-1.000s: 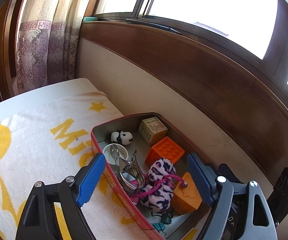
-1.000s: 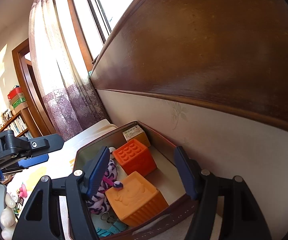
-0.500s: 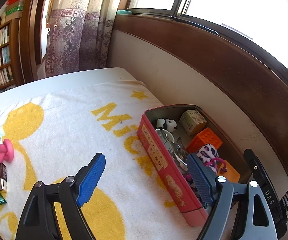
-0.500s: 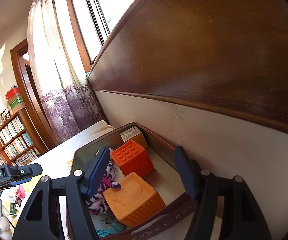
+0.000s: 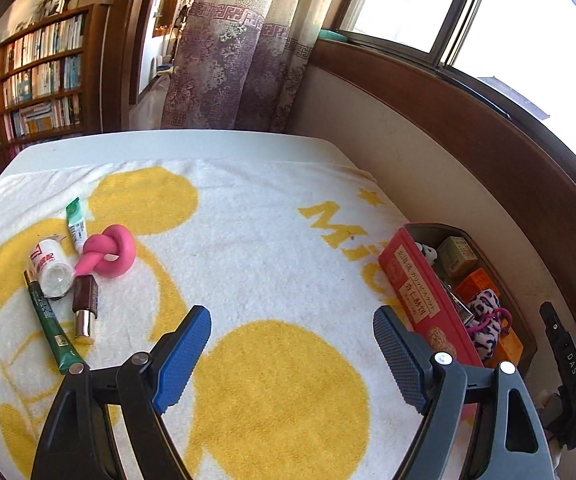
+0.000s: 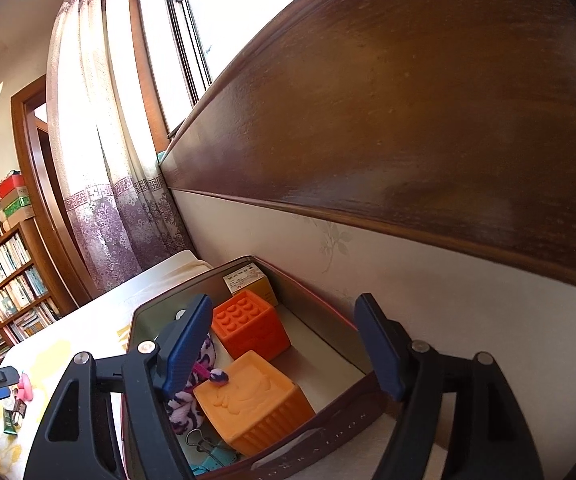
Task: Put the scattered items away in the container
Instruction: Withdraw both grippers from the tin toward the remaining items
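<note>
A red tin (image 5: 416, 280) stands at the right of the towel, against the wall, and holds orange blocks (image 6: 253, 402), a spotted plush (image 5: 484, 320) and a small box (image 5: 456, 255). Scattered at the left lie a pink knot toy (image 5: 107, 252), a white bottle (image 5: 49, 268), a brown lipstick (image 5: 85, 304), a dark green tube (image 5: 49, 322) and a small green-white tube (image 5: 75, 222). My left gripper (image 5: 292, 356) is open and empty above the towel's middle. My right gripper (image 6: 283, 348) is open and empty over the tin (image 6: 312, 440).
A white and yellow towel (image 5: 247, 264) covers the table. A wood-panelled wall (image 6: 428, 140) runs behind the tin. Curtains (image 5: 239, 52) and bookshelves (image 5: 27, 80) stand beyond the table's far edge. A black strap (image 5: 564, 360) lies at the right.
My left gripper has swung left away from the tin to face the towel's middle and the scattered items. The right gripper has stayed over the tin.
</note>
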Available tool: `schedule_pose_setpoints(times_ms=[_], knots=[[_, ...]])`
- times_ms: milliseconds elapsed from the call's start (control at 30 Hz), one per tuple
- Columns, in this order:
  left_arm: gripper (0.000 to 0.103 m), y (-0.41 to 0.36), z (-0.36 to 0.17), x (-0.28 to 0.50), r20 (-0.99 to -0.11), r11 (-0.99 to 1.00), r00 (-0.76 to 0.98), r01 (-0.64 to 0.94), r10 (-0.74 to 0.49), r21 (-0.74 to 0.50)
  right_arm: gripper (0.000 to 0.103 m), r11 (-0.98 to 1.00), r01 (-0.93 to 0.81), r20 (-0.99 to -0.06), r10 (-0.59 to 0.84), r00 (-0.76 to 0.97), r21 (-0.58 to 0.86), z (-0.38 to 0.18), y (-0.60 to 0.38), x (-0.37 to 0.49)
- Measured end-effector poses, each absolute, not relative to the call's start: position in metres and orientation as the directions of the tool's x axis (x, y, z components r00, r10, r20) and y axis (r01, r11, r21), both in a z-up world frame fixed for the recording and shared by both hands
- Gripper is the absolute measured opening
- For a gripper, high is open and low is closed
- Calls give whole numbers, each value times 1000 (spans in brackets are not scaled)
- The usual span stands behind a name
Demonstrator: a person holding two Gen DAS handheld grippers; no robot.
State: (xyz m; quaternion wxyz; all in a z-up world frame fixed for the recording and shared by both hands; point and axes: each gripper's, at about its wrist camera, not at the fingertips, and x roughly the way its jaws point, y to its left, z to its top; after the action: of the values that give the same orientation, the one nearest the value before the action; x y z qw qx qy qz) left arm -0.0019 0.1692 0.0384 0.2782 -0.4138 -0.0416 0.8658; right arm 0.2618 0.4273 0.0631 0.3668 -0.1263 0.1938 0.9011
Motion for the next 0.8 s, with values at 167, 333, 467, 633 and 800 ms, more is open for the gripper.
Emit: schedule_pose_setpoints(times_ms=[167, 333, 467, 633, 800], knots=[[85, 126, 36, -10, -686, -864, -535, -392, 493, -315, 78, -642, -739, -342, 660, -669, 205, 67, 418, 262], [85, 78, 32, -21, -684, -887, -565, -320, 461, -333, 80, -626, -767, -307, 708, -636, 144, 73, 407, 262], [85, 43, 25, -29, -693, -905, -583, -260, 425, -336, 80, -621, -779, -281, 734, -618, 89, 79, 395, 258], [85, 14, 14, -38, -700, -918, -598, -193, 390, -346, 83, -704, -700, -240, 663, -709, 124, 101, 357, 249], [85, 6, 2, -43, -711, -928, -601, -172, 364, -330, 85, -875, -455, -357, 376, -855, 167, 111, 317, 193]])
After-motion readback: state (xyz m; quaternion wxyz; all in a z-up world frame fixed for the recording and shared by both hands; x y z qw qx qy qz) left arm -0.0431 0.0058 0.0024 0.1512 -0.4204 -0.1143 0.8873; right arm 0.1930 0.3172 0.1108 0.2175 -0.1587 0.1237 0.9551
